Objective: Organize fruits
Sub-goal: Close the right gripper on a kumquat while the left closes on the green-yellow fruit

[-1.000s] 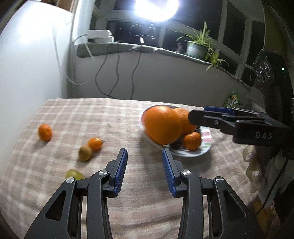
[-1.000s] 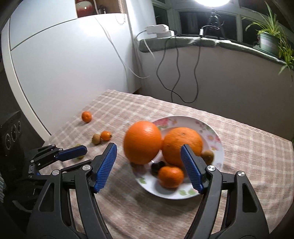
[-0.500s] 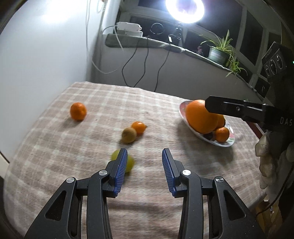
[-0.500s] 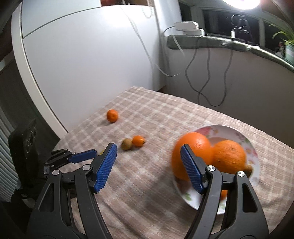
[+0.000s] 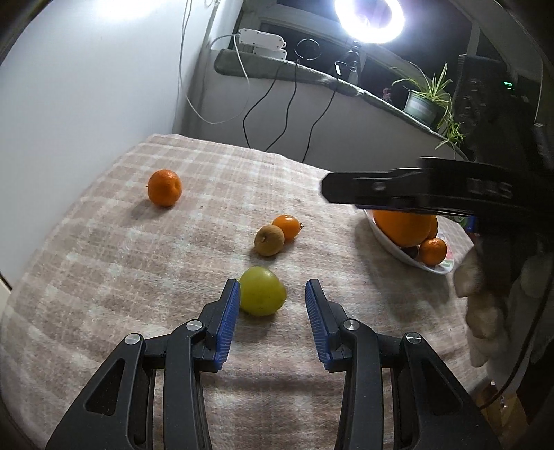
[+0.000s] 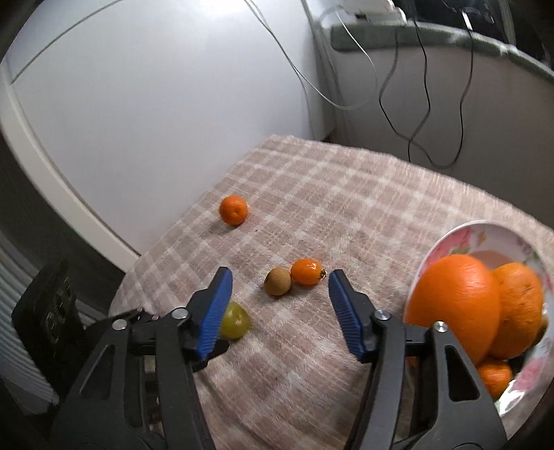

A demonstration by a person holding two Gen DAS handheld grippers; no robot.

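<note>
A green fruit [image 5: 262,290] lies on the checked tablecloth between the tips of my open left gripper [image 5: 272,289], near its left finger; it also shows in the right wrist view [image 6: 236,320]. A brown kiwi [image 5: 269,240] and a small orange fruit [image 5: 286,226] lie together beyond it. A mandarin [image 5: 164,187] sits far left. A flowered plate [image 6: 491,239] holds two big oranges [image 6: 457,301] and a mandarin [image 6: 493,377]. My right gripper [image 6: 278,282] is open and empty, above the kiwi [image 6: 277,281] and the small orange fruit [image 6: 306,271].
A white cabinet wall [image 6: 155,86] borders the table's left side. Cables [image 5: 294,104] hang from a sill at the back, with a potted plant [image 5: 424,104] and a bright ring lamp [image 5: 369,15]. The table edge [image 6: 121,301] runs close on the left.
Both grippers swung left, away from the plate. My left gripper closed in on the green fruit, which now lies between its fingers. The right gripper now faces the kiwi pair.
</note>
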